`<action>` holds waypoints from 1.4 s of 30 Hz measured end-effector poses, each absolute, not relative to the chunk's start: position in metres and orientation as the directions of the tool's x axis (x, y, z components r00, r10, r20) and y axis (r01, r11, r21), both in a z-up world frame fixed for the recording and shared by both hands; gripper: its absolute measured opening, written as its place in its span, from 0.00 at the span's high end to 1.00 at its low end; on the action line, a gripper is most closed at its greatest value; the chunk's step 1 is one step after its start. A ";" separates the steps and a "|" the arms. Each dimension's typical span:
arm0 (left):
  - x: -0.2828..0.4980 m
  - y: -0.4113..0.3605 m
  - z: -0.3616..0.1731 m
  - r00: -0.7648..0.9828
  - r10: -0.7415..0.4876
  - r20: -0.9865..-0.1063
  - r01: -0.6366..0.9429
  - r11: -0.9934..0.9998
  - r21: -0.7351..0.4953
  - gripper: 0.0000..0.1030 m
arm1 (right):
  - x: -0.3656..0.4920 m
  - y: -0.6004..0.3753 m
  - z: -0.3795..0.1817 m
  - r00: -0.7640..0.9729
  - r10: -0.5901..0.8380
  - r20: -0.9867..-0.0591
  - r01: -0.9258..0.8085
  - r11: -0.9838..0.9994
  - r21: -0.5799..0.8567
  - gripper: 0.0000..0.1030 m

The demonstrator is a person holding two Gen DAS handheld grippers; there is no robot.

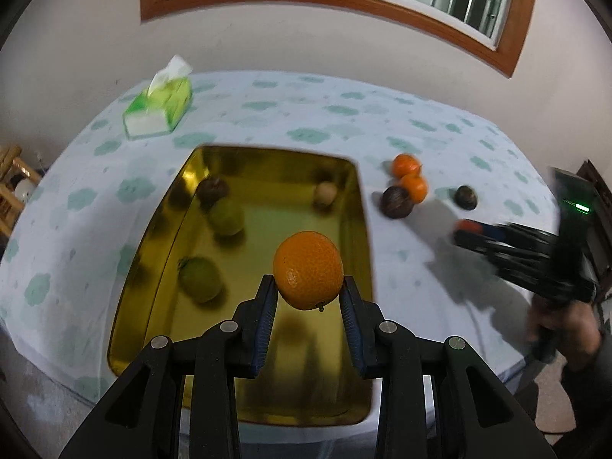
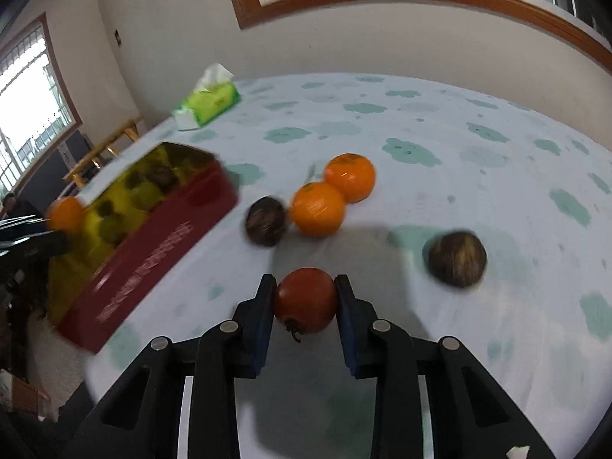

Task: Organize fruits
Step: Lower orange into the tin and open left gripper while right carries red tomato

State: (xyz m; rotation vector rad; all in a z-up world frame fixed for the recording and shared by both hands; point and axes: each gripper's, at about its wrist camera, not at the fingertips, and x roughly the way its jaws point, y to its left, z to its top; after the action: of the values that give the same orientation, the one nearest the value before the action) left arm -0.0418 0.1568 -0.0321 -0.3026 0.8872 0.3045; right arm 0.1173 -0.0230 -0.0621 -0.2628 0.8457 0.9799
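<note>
The left gripper (image 1: 308,287) is closed on an orange (image 1: 308,270), its two blue-padded fingers pressing the fruit's sides; the fruit is round, bright and pebbled, with a small dark stem nub at its lower edge, and it hangs above the near half of the gold-lined tin box (image 1: 160,229). Inside that box lie two green fruits (image 1: 226,217), a dark brown one (image 1: 212,190) toward the far left corner and a pale tan one (image 1: 325,194) near the far right wall. From the right wrist view the box's outer wall (image 2: 153,264) is red with pale lettering, too blurred to read. The right gripper (image 2: 305,300) is clamped on a red tomato (image 2: 305,300), smooth and glossy, its dried dark calyx pointing down toward the camera, held just above the cloud-patterned tablecloth (image 2: 459,145). On the cloth beyond it sit two oranges (image 2: 332,195) touching each other, a dark brown round fruit (image 2: 266,221) just beside the nearer one, and another brown, streaked fruit (image 2: 457,259) apart to the right. A green tissue pack (image 2: 208,103) rests near the table's far left edge.
</note>
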 end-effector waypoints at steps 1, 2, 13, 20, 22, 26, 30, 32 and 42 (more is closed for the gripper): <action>-0.044 0.160 -0.037 0.586 0.135 -0.799 -0.387 0.913 -0.129 0.66 | 0.110 -0.027 -0.059 0.277 0.632 -0.724 -0.815 0.553 0.172 0.73; -0.046 0.162 -0.040 0.579 0.140 -0.803 -0.393 0.911 -0.125 0.66 | 0.104 -0.033 -0.055 0.272 0.646 -0.714 -0.814 0.550 0.187 0.73; -0.052 0.170 -0.055 0.571 0.175 -0.802 -0.405 0.910 -0.089 0.66 | 0.064 -0.054 -0.014 0.278 0.705 -0.652 -0.814 0.534 0.231 0.73; -0.056 0.176 -0.060 0.557 0.187 -0.809 -0.406 0.911 -0.070 0.66 | 0.052 -0.043 -0.004 0.269 0.715 -0.645 -0.835 0.507 0.213 0.73; -0.058 0.176 -0.060 0.557 0.194 -0.808 -0.406 0.912 -0.061 0.66 | 0.049 -0.038 -0.002 0.265 0.717 -0.645 -0.842 0.498 0.208 0.73; -0.059 0.179 -0.062 0.555 0.207 -0.806 -0.414 0.909 -0.052 0.66 | 0.044 -0.031 0.000 0.257 0.716 -0.649 -0.850 0.487 0.201 0.73; -0.061 0.183 -0.065 0.545 0.229 -0.806 -0.424 0.905 -0.029 0.66 | 0.039 -0.023 0.001 0.252 0.714 -0.653 -0.858 0.477 0.190 0.73; -0.063 0.184 -0.066 0.544 0.238 -0.804 -0.425 0.905 -0.020 0.66 | 0.038 -0.020 0.001 0.250 0.714 -0.654 -0.861 0.473 0.187 0.73; -0.067 0.181 -0.060 0.565 0.300 -0.769 -0.416 0.908 0.049 0.66 | 0.029 0.006 0.008 0.230 0.717 -0.659 -0.885 0.435 0.165 0.73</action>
State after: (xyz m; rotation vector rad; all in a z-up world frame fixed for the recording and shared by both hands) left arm -0.0667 0.1808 -0.0599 -0.1439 0.8747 0.4233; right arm 0.0289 0.0059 0.0077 -0.2659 0.7431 1.1198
